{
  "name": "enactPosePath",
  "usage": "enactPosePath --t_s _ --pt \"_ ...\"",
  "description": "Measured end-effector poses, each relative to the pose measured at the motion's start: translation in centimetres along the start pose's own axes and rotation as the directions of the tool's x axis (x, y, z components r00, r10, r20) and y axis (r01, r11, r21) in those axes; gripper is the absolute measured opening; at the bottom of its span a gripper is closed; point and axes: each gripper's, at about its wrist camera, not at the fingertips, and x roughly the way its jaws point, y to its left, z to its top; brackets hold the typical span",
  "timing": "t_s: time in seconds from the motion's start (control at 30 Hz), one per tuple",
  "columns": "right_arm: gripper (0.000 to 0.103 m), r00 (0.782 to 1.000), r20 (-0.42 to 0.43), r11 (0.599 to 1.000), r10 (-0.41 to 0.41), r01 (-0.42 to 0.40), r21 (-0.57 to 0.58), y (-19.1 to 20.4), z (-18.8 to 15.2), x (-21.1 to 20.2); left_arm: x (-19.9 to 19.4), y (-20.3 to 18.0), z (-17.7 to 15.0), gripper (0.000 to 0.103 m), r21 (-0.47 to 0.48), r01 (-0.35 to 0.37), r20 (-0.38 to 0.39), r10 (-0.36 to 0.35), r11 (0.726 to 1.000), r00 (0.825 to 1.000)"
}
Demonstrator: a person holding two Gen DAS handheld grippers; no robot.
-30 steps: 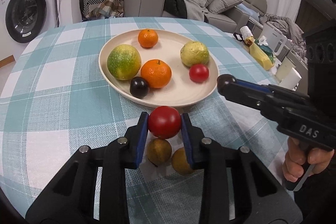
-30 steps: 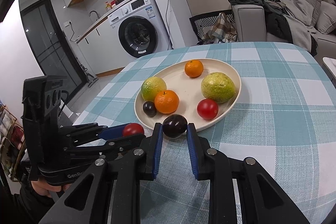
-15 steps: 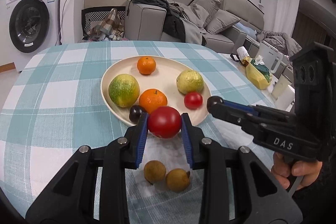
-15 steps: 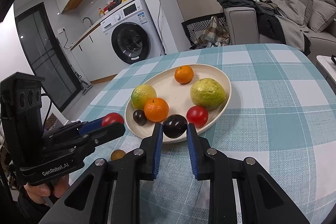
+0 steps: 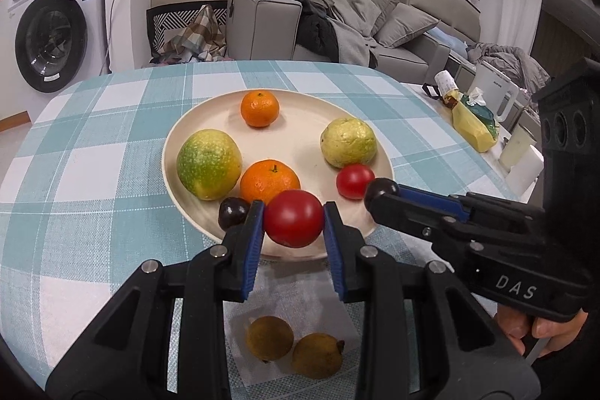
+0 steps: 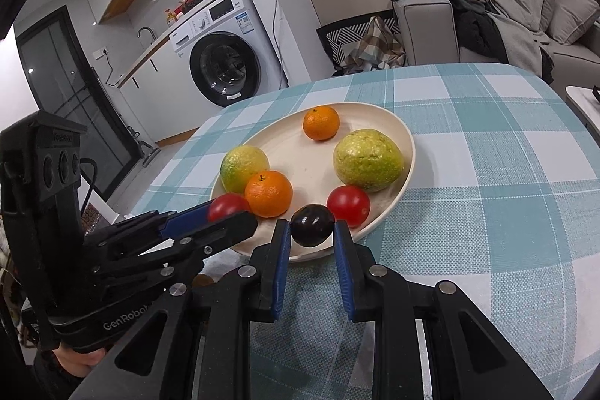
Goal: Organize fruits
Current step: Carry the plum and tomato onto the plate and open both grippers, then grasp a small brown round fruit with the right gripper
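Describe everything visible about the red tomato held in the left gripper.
The red tomato is round, smooth and glossy, with no stem showing. It is clamped on both sides between the blue pads of the left gripper, raised over the near rim of the cream plate. In the right wrist view it peeks out beside the orange.

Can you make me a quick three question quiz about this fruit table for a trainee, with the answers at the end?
1. True or false: the left gripper is shut on a red tomato.
2. What does the right gripper hold? A) an orange B) a dark plum C) nothing
3. How many brown fruits lie on the white napkin in front of the plate?

Key: 1 true. 2 B. 3 two, one beside the other.
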Motion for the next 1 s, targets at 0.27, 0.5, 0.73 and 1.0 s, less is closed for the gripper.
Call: enactPosePath --t_s 0.27,0.5,0.73,1.0 --pt "0.041 0.999 0.037 0.999 -0.039 0.040 -0.033 0.4 -0.3 -0.9 -0.3 0.4 -0.1 0.028 -0.002 -0.014 0.011 0.014 1.000 1.000" --pt "0.069 0.997 0.050 0.997 -0.060 0.063 -0.046 0.3 -0.7 -1.7 -2.0 0.8 -0.7 0.061 0.010 -0.051 0.034 0.051 0.999 0.998" --pt "0.090 0.997 0.070 0.998 -0.041 0.044 -0.050 0.4 -0.7 -2.3 -4.3 2.0 -1.5 0.087 -0.023 -0.076 0.058 0.077 0.997 0.995" --pt "0.103 0.998 0.064 0.998 -0.021 0.025 -0.060 0.9 -0.9 -2.5 -6.3 2.9 -3.2 0.102 -0.038 -0.115 0.063 0.118 0.993 0.991"
